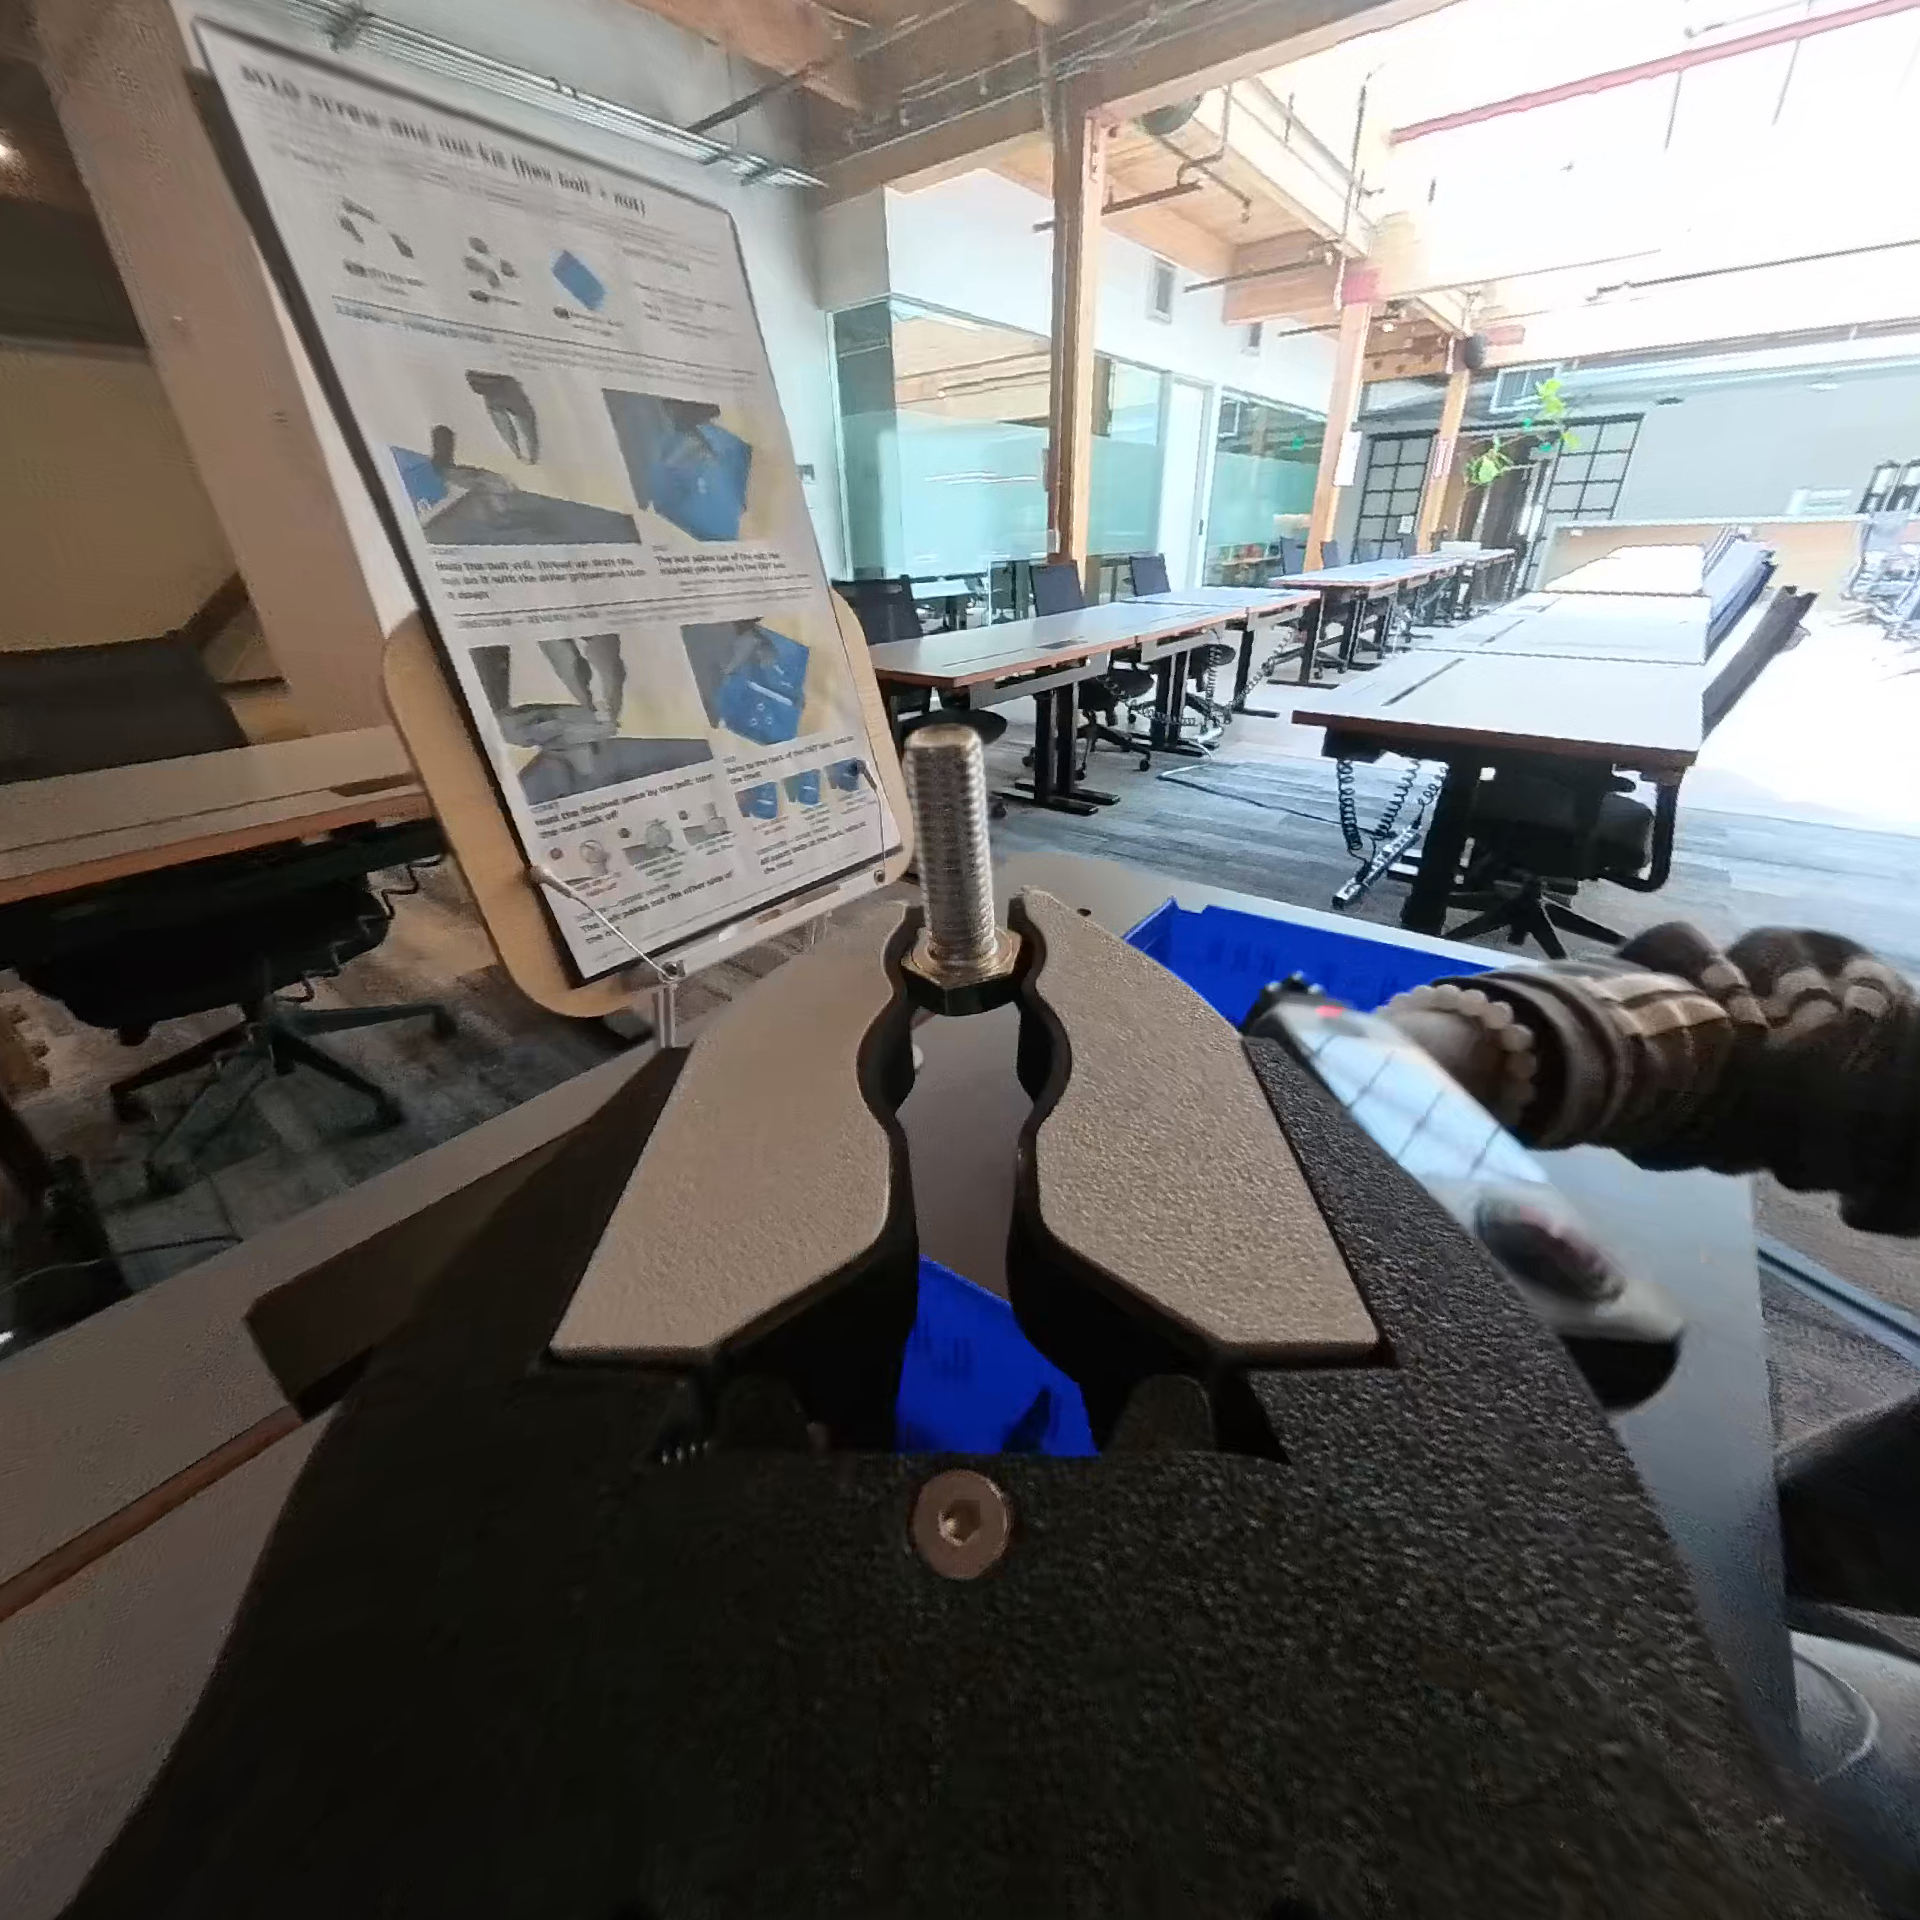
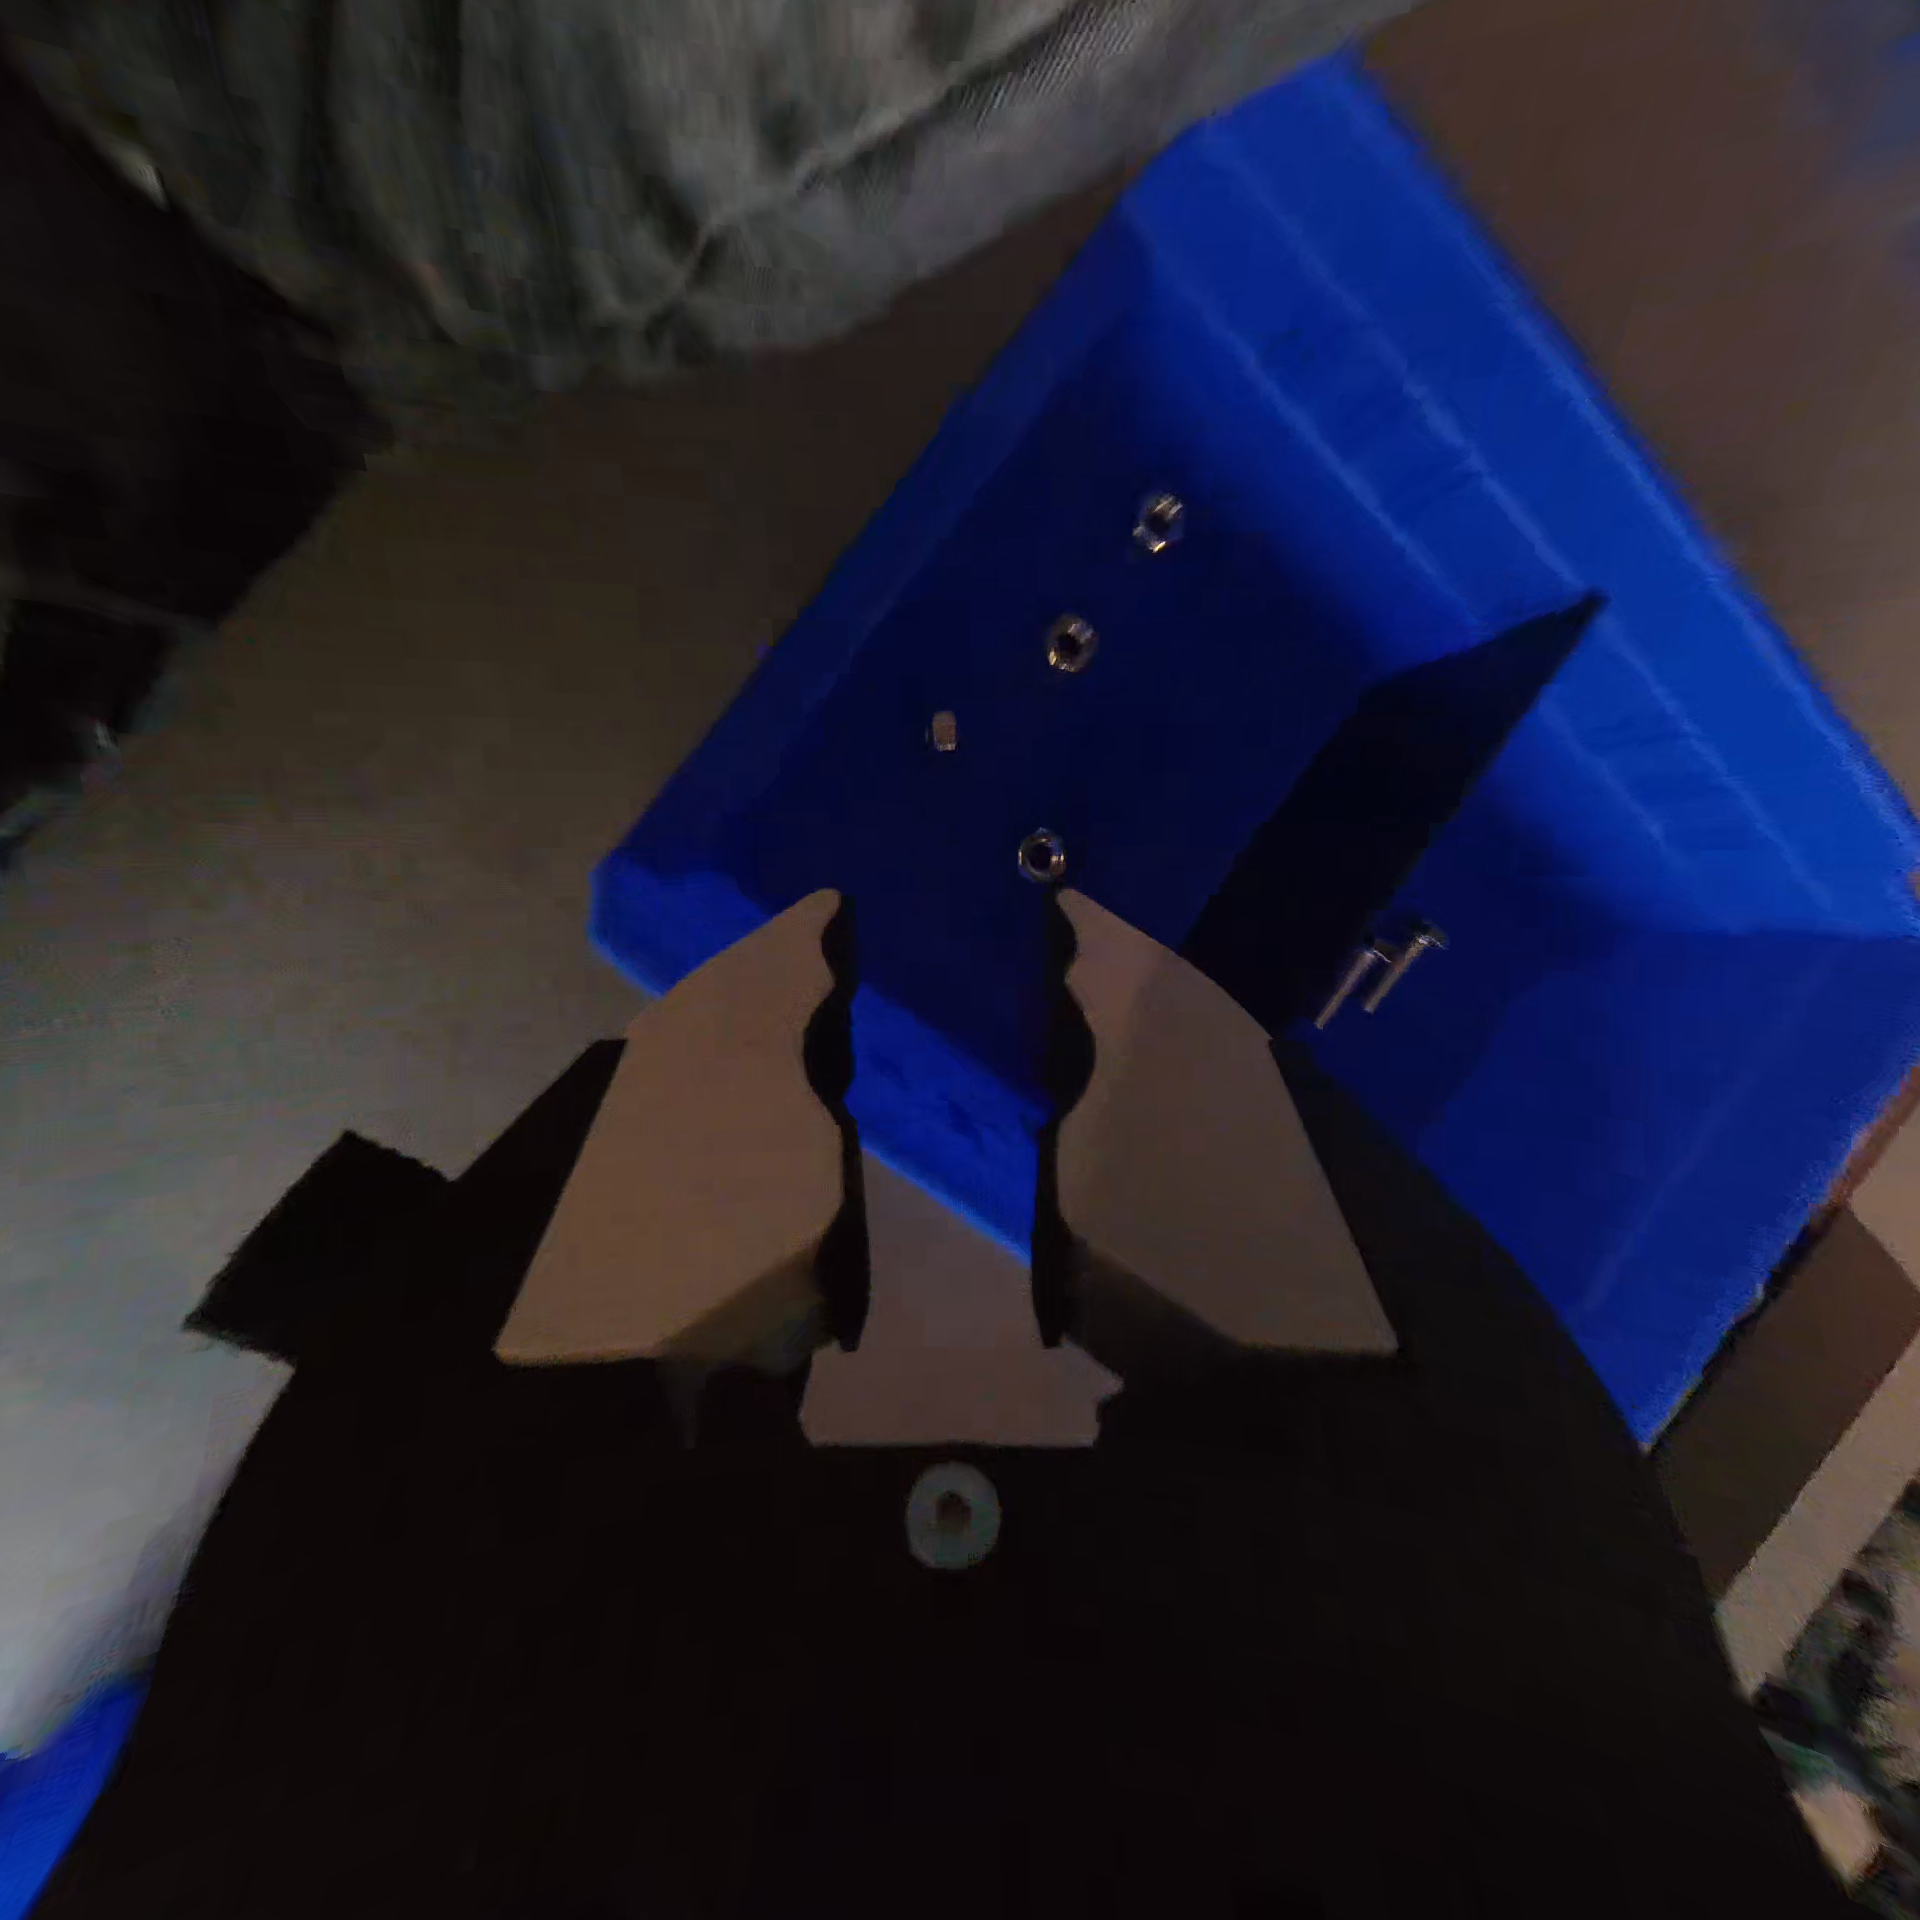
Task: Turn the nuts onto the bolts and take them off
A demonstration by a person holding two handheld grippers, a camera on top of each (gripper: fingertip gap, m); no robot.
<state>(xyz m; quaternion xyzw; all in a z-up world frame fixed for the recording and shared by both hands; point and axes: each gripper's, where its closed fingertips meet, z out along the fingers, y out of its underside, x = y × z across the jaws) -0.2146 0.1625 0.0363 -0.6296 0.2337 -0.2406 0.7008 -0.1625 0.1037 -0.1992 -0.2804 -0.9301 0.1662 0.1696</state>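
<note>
Bolt (image 1: 948,847) is standing upright in the left wrist view, its hex head pinched by the left gripper (image 1: 961,971) in front of an instruction sheet (image 1: 540,499) on a stand. In the right wrist view, the right gripper (image 2: 948,909) is hovering spread and empty over a blue bin (image 2: 1403,436), four nuts (image 2: 1068,642) lying just beyond its tips, two bolts (image 2: 1377,966) resting right of a divider (image 2: 1455,758).

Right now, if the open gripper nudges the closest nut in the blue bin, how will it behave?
The nearest nut lies flat, hole up, so it would probably slide, not roll. It looks small and metallic, likely stiff and light to push. The blue bin floor looks smooth, so it may skid away from the right gripper.
</note>
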